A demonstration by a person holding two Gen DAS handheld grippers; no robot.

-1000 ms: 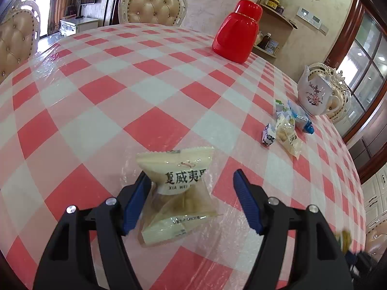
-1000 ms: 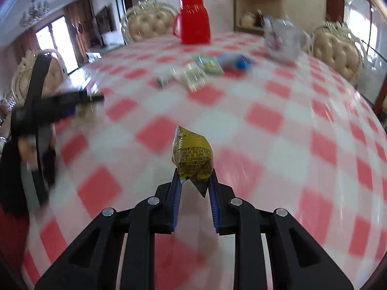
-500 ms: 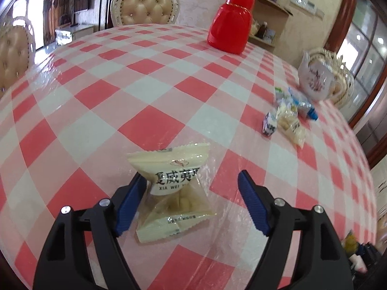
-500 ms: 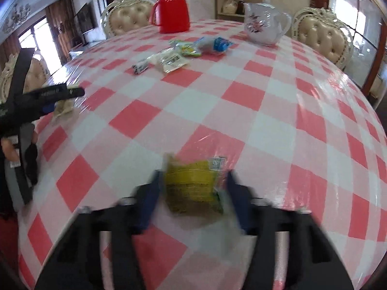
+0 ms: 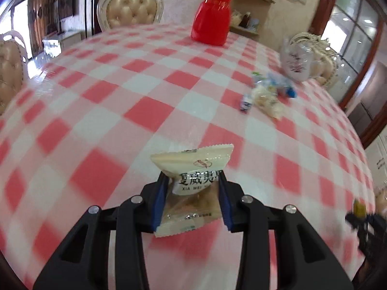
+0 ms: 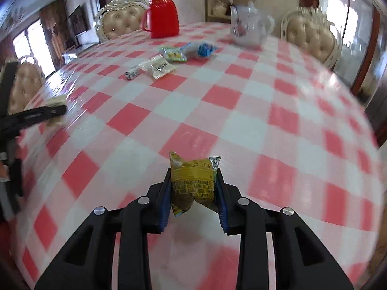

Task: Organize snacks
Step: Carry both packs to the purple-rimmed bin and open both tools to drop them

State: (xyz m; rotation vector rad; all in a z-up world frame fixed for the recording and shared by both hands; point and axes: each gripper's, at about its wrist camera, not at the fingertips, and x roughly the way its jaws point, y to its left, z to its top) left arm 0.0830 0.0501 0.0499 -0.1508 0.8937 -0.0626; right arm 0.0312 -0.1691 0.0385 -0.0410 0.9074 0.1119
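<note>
My left gripper (image 5: 192,200) is shut on a cream snack packet (image 5: 193,188) with black print, held just above the red-and-white checked table (image 5: 145,111). My right gripper (image 6: 193,200) is shut on a yellow snack packet (image 6: 193,181) above the table. A cluster of several other snack packets (image 6: 169,60) lies further in, also seen in the left wrist view (image 5: 266,94). The left gripper shows at the left edge of the right wrist view (image 6: 36,116); the right gripper shows at the right edge of the left wrist view (image 5: 360,215).
A red jug (image 6: 162,13) and a white teapot (image 6: 249,26) stand at the far side of the round table. Padded chairs (image 6: 123,19) surround it. A wooden shelf (image 5: 251,12) stands behind.
My left gripper has closed on the cream packet and lifted it. My right gripper had opened around the yellow packet and has shut on it again, now gripping it crosswise.
</note>
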